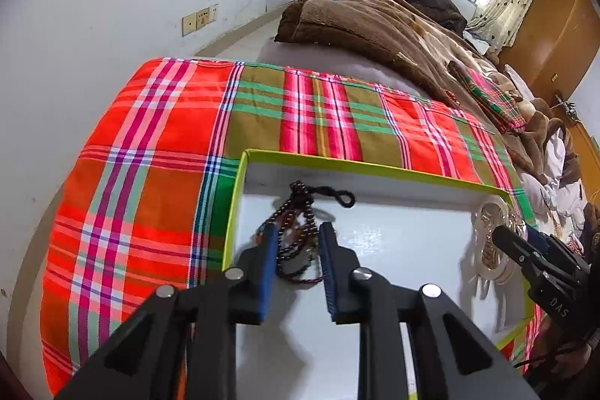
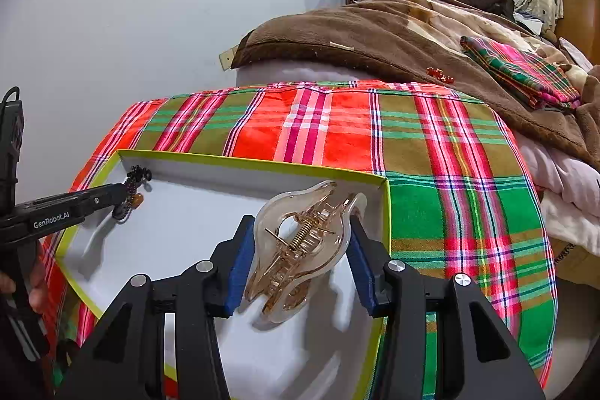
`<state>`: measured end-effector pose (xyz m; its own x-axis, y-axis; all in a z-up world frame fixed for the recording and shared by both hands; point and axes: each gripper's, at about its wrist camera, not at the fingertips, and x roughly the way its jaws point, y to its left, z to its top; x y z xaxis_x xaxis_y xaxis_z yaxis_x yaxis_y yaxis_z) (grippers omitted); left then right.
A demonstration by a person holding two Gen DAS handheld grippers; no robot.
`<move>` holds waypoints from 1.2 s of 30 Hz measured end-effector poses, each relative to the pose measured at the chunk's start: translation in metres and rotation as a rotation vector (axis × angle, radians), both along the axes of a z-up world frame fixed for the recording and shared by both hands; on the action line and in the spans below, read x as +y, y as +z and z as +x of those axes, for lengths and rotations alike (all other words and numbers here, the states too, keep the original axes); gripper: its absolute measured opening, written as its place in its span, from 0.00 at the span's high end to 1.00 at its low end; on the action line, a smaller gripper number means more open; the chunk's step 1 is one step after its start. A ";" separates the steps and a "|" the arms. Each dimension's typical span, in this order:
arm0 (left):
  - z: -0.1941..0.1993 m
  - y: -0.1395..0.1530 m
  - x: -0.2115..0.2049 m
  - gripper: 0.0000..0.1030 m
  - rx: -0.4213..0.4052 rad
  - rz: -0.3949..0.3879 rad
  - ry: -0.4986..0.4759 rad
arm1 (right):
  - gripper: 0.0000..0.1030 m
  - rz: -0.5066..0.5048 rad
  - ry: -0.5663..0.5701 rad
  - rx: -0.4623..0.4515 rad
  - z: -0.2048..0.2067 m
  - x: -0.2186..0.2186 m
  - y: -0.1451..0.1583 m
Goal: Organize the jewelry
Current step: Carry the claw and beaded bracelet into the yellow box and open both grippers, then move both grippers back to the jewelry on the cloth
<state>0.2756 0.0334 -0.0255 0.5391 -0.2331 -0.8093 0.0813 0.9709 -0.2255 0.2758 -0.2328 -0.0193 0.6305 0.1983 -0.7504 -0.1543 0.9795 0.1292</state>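
Dark beads (image 1: 300, 231) lie in the box (image 1: 375, 171), far-left corner, loose between the left gripper (image 1: 299, 231)'s parted fingers. Right gripper (image 2: 299, 223) clamps the hair clip (image 2: 300, 242) at the box's right end; next, let go gently.

The right claw (image 2: 298, 250) grips a clear amber hair clip (image 2: 300, 246) by its two sides, the blue pads pressed against it, over the right end of a shallow white box with a yellow-green rim (image 2: 232, 160). At the box's far left corner the left claw (image 2: 123, 192) reaches in at a dark beaded necklace (image 2: 131, 192). The box sits on a red, green and pink plaid cloth (image 2: 337, 126) spread over the bed, with a brown blanket (image 2: 337, 32) heaped behind.
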 end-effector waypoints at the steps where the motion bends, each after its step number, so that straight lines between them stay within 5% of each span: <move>1: -0.002 0.001 -0.001 0.72 -0.004 0.012 0.000 | 0.52 0.000 -0.003 -0.003 -0.001 0.000 0.000; 5: -0.008 0.005 -0.001 0.64 -0.015 0.023 -0.005 | 0.42 -0.007 -0.002 -0.030 -0.006 0.001 0.004; 16: -0.032 0.018 -0.003 0.52 -0.038 0.016 -0.021 | 0.42 0.020 -0.007 -0.074 -0.027 0.000 0.017; 24: -0.063 0.037 -0.007 0.49 -0.110 0.080 -0.035 | 0.42 0.022 0.007 -0.116 -0.054 0.005 0.032; 36: -0.104 0.035 0.004 0.47 -0.097 0.056 -0.026 | 0.42 0.059 0.031 -0.122 -0.099 0.006 0.036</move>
